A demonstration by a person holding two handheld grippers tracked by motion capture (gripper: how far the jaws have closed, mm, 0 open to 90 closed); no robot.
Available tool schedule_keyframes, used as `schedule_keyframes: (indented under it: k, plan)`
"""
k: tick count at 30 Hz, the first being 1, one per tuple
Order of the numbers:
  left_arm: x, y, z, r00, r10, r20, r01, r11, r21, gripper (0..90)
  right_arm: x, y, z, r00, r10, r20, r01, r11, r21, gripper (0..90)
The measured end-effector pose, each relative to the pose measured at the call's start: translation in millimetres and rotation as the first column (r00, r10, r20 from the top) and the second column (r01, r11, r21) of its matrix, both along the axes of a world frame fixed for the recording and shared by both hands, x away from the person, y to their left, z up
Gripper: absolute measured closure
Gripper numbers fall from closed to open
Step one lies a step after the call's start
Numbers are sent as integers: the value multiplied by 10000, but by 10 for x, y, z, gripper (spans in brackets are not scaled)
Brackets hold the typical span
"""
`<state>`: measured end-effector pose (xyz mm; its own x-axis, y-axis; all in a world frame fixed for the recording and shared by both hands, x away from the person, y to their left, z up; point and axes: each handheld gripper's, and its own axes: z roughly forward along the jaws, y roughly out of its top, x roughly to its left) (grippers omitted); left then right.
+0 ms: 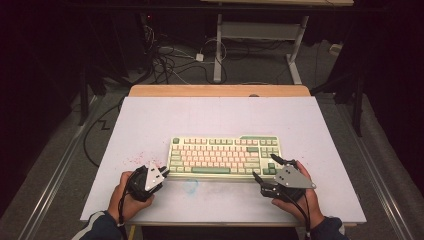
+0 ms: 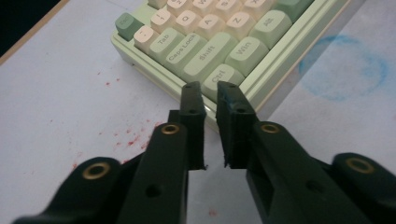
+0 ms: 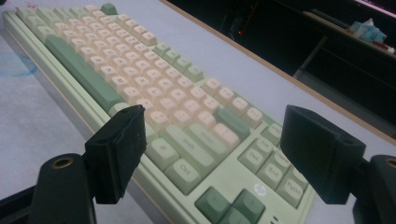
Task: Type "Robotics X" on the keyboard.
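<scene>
A rigid, fairly light keyboard (image 1: pixel 224 156) is lying mid-counter (image 1: pixel 150 120) as the left tool (image 2: pixel 211 93), nearly together and empty, and the right tool (image 3: pixel 224 149), spread wide, are flanking its near corners, likely the best grip points.

What stays out of sight or unreadable

From above, the legends on the keyboard (image 1: pixel 224 156) are too small to read, and the person's sleeves (image 1: pixel 101 226) run off the bottom edge. In the left gripper view the keyboard is cut by the top edge, its near corner hidden behind the left gripper (image 2: pixel 210 99), whose body is cropped at the bottom. In the right gripper view the right gripper (image 3: pixel 212 154) covers part of the near rim, the far keys blur, and the clutter on the dark shelf (image 3: pixel 369 30) is unclear.
</scene>
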<state>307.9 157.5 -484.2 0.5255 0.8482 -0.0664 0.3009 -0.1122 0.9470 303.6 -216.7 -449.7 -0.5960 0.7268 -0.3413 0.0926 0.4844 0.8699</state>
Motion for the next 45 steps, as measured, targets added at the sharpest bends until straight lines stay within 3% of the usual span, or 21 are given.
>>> schedule_keyframes:
  k: [5,23,35,45]
  plan:
    - [39,-55,99,9993,-254,-287,246,9994,-260,868,-56,-55,-74,9998,-153,-98,151,9997,-169,231]
    - [323,-453,267,9962,-749,-452,752,9972,41,858,-38,-33,-124,9999,15,-117,-19,9995,-308,231]
    - [576,-820,243,9929,-986,-666,1003,9947,219,871,11,-19,-212,9989,46,-477,-74,9983,-581,232]
    - [707,-997,209,9883,-1114,-1045,1161,9925,392,871,16,2,-241,9980,150,-614,-197,9969,-762,232]
